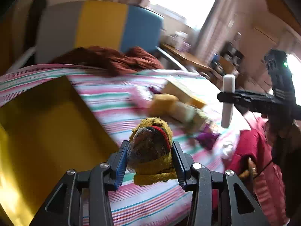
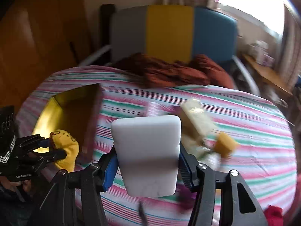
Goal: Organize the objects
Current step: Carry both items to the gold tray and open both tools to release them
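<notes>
Left gripper clamps yellow cloth.

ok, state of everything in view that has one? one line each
left gripper: shut on the yellow sock, lifted off the bed
right gripper: shut on the white block, lifted off the bed
yellow box: open, nothing visible inside
striped sheet: spread over the bed
red-brown cloth: crumpled at the far end
clutter pile: lying loose on the sheet, blurred
</notes>
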A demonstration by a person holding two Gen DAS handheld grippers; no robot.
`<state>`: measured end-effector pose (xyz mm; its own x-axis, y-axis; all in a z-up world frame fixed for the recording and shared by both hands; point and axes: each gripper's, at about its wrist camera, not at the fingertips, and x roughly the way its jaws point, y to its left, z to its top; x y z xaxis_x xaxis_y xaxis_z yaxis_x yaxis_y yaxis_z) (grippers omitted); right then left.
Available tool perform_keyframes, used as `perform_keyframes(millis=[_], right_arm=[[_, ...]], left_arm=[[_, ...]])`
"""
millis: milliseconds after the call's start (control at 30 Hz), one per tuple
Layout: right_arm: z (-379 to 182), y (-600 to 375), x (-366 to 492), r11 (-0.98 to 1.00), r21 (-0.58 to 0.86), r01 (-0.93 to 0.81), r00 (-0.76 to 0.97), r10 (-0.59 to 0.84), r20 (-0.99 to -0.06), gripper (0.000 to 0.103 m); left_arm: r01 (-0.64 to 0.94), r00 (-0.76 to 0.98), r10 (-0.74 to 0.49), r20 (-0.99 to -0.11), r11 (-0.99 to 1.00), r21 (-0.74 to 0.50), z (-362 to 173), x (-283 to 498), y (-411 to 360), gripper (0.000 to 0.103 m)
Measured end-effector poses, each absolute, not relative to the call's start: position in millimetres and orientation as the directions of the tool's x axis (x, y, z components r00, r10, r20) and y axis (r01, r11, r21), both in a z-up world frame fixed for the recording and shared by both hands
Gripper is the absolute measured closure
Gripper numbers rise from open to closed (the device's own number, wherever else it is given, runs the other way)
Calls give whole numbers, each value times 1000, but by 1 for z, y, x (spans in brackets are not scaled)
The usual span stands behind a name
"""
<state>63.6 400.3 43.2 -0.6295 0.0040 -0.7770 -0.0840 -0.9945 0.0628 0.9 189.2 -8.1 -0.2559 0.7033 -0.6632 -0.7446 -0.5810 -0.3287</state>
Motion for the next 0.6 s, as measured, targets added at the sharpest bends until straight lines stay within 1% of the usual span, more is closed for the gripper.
perform_keyframes(millis=[133,333,533,600], right_arm=[[33,355,26,-993,116,10,-620,-97,-779,46],[24,301,-19,-980,178,84,-600,-192,-777,46],[8,260,-64,-977,181,112,-546,-213,-810,46],[8,250,-83,-981,166,97,-561,-191,-806,43]], left_arm=[[-671,-349,653,-672,-675,-308,-8,-16,139,57],[-546,-481,540,-690,-801,-246,-12,-43,71,57],[-459,-562,455,-691,-866,-197,-14,-80,39,57],[-436,-597,421,-683,-885,-164,-13,-95,36,57]])
